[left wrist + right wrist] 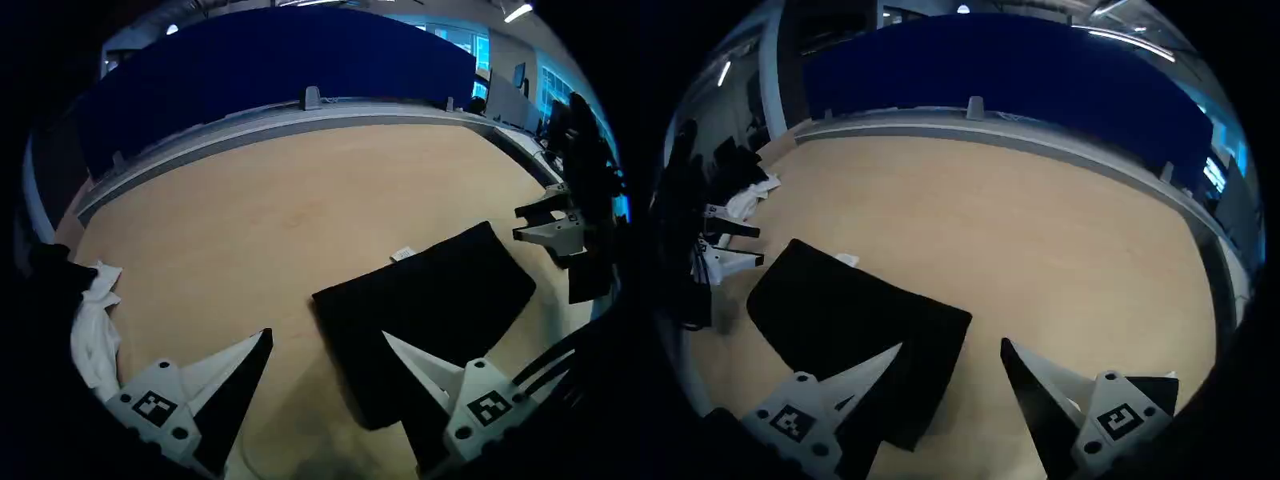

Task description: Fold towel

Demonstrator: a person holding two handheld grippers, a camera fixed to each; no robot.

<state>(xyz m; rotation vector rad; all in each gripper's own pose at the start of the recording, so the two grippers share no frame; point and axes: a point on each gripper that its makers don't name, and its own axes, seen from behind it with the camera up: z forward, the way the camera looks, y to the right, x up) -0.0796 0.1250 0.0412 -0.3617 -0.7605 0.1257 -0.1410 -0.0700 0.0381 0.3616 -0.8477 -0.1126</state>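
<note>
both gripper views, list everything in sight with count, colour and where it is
table: 1, light wood, under everything
partition: 1, dark blue, along the table's far edge
towel: 1, black, flat on the table
tag: 1, white, at the towel's far edge
cloth: 1, white, crumpled at the table's edge
left gripper: 1, white and black, open, empty, over the towel's near edge
right gripper: 1, white and black, open, empty, over a towel corner

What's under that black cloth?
The black towel lies on the pale wooden table; a small white tag pokes out at its edge. Anything else beneath is covered.
</note>
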